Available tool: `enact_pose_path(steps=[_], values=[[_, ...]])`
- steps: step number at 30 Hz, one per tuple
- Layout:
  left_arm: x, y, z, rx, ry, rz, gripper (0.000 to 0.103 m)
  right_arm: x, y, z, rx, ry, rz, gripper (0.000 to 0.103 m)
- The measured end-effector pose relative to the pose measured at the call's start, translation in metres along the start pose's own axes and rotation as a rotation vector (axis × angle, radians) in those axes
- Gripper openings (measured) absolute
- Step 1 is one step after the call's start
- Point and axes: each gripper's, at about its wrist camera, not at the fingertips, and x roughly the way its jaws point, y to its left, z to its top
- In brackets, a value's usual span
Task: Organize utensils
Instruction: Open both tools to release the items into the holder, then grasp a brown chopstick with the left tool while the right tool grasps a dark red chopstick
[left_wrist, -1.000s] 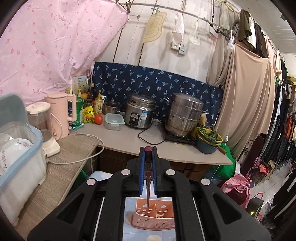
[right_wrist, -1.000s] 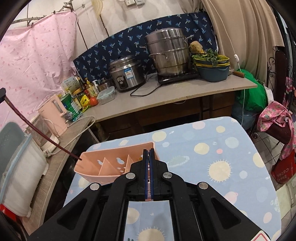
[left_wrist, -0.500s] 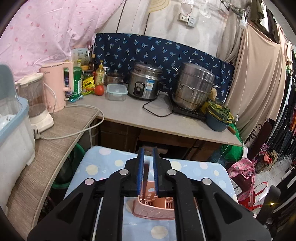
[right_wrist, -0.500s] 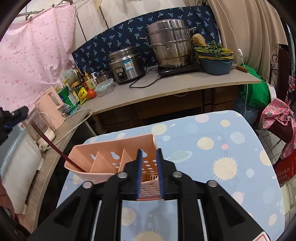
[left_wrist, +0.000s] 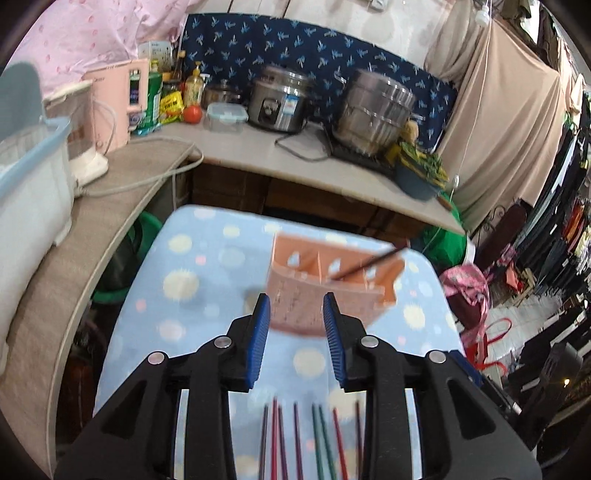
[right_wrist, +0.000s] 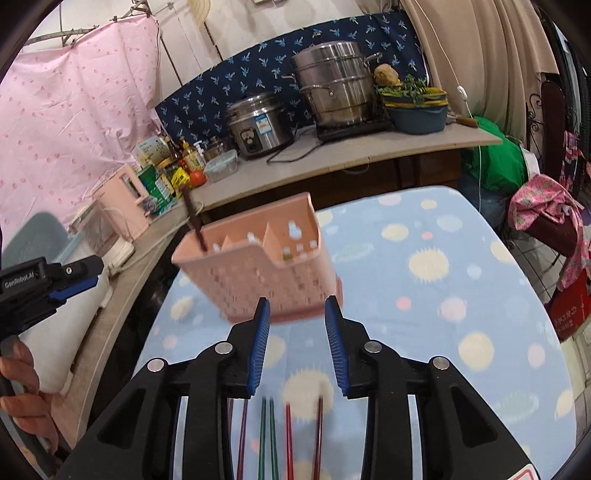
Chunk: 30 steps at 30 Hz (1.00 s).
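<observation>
Chopsticks: thin, straight coloured sticks. Left wrist view: eight countable though blurred, lying side by side at 6 o'clock on the dotted blue cloth of the worktop, long axes running 6 to 12. Ninth, dark chopstick leans toward 2 o'clock in the perforated pink plastic caddy, three compartments visible. Left gripper: ribbed blue fingers apart, empty. Right wrist view: about six sticks at 6 o'clock; caddy ahead at 12, its stick tilting to 11. Right gripper: fingers apart, empty.
</observation>
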Motion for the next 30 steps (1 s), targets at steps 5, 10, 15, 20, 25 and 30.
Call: enact_pose_path(steps=[5, 10, 15, 20, 25, 30], values=[[-0.016, 0.0, -0.054, 0.024, 0.049, 0.011, 0.028, -0.019, -0.004, -0.045, -0.008, 0.062, -0.012, 0.03], [-0.027, 0.007, -0.096, 0.023, 0.091, 0.01, 0.028, -0.032, -0.007, -0.089, -0.036, 0.116, -0.035, 0.03], [-0.029, 0.011, -0.141, 0.056, 0.141, 0.039, 0.028, -0.036, -0.009, -0.132, -0.048, 0.19, -0.037, 0.03], [-0.026, 0.019, -0.181, 0.047, 0.209, 0.047, 0.028, -0.035, -0.014, -0.162, -0.05, 0.237, -0.049, 0.03], [-0.024, 0.022, -0.209, 0.057, 0.252, 0.057, 0.028, -0.033, -0.012, -0.18, -0.069, 0.261, -0.058, 0.03], [-0.021, 0.027, -0.227, 0.063, 0.278, 0.068, 0.028, -0.03, -0.007, -0.19, -0.087, 0.282, -0.059, 0.03]])
